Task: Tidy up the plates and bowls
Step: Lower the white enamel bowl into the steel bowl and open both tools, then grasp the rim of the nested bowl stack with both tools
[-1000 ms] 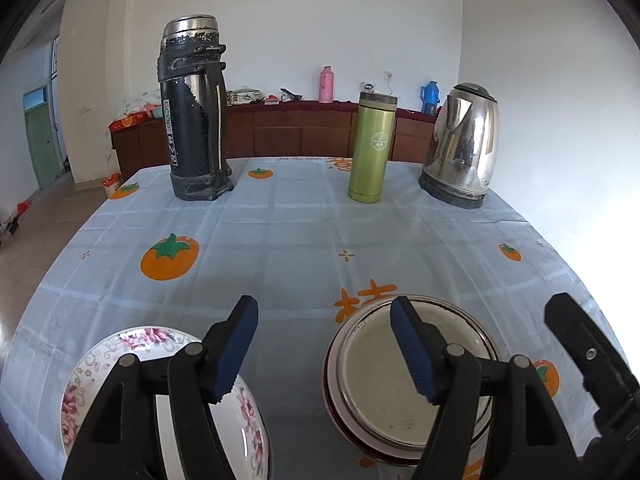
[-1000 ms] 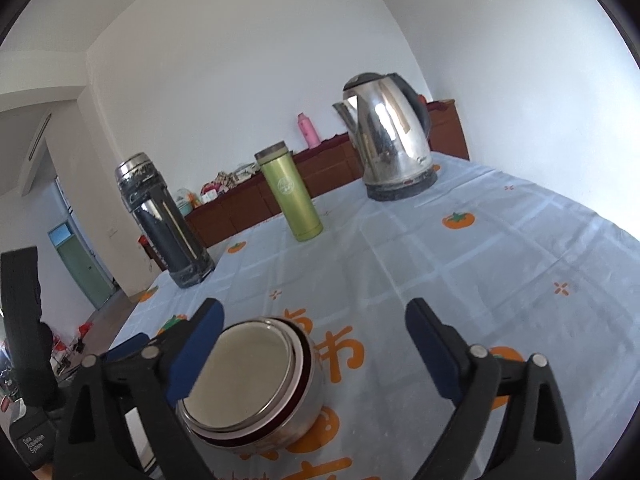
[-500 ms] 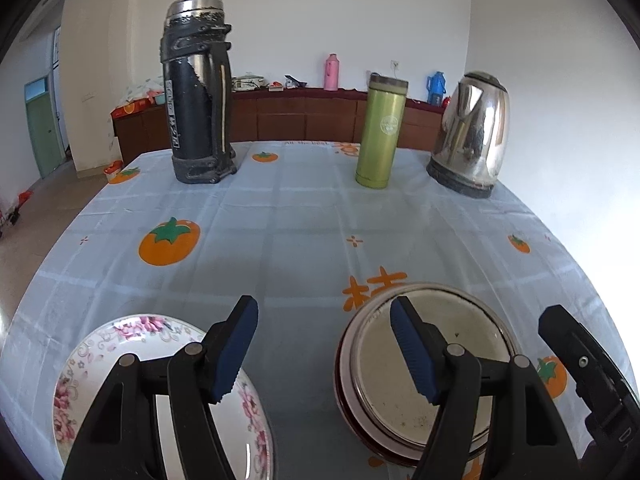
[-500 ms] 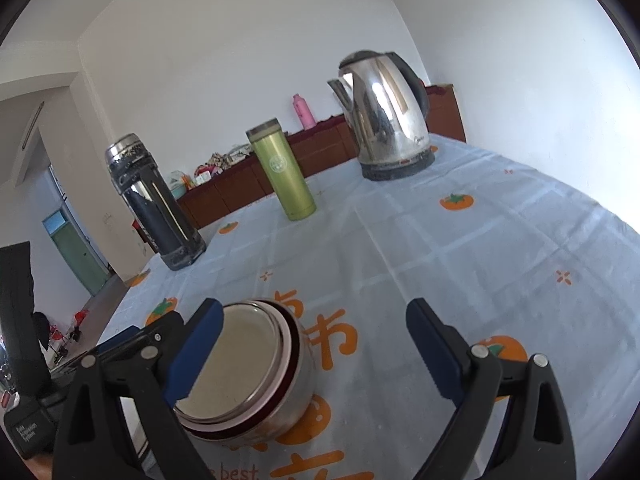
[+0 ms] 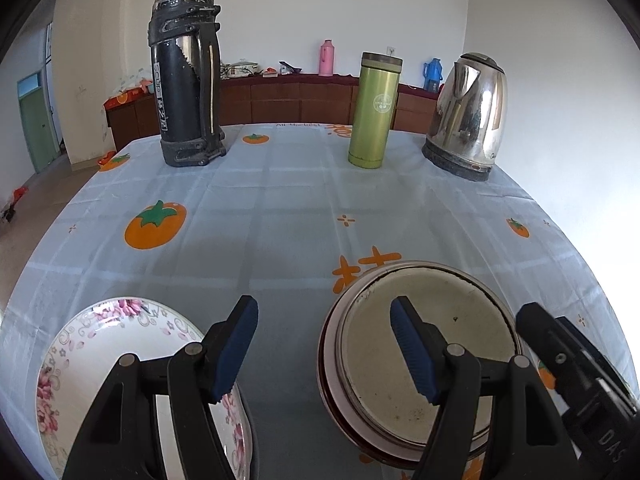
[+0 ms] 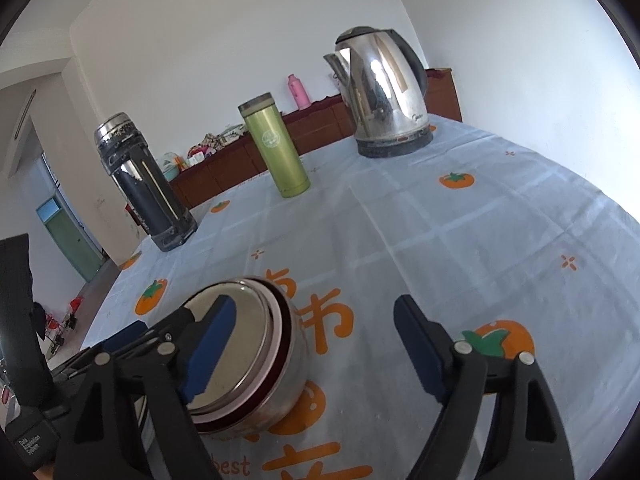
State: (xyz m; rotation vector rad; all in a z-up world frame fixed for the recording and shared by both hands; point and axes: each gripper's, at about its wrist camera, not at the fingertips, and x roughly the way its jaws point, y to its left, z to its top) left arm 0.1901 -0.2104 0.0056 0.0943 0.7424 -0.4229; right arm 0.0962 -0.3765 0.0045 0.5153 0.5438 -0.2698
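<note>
On tablecloth point(image 5: 280, 216): nested steel bowls point(image 5: 424, 356), cream inside, maroon rim; both grippers' jaws open.

Both wrist views look low across the table point(image 5: 288, 208), sharing the bowl point(image 6: 256, 360).

One floral plate point(image 5: 120, 344), one stack of bowls point(image 5: 420, 360) — two flasks point(image 5: 184, 72), one kettle point(image 5: 468, 116).

1. The left gripper point(image 5: 324, 350) has its two black fingers with blue pads point(image 5: 236, 348) spread wide apart, holding nothing.
2. The right gripper point(image 6: 316, 350) is likewise spread wide, blue pads point(image 6: 418, 346) facing each other, empty.
3. The two grippers sit close, side by side.
</note>
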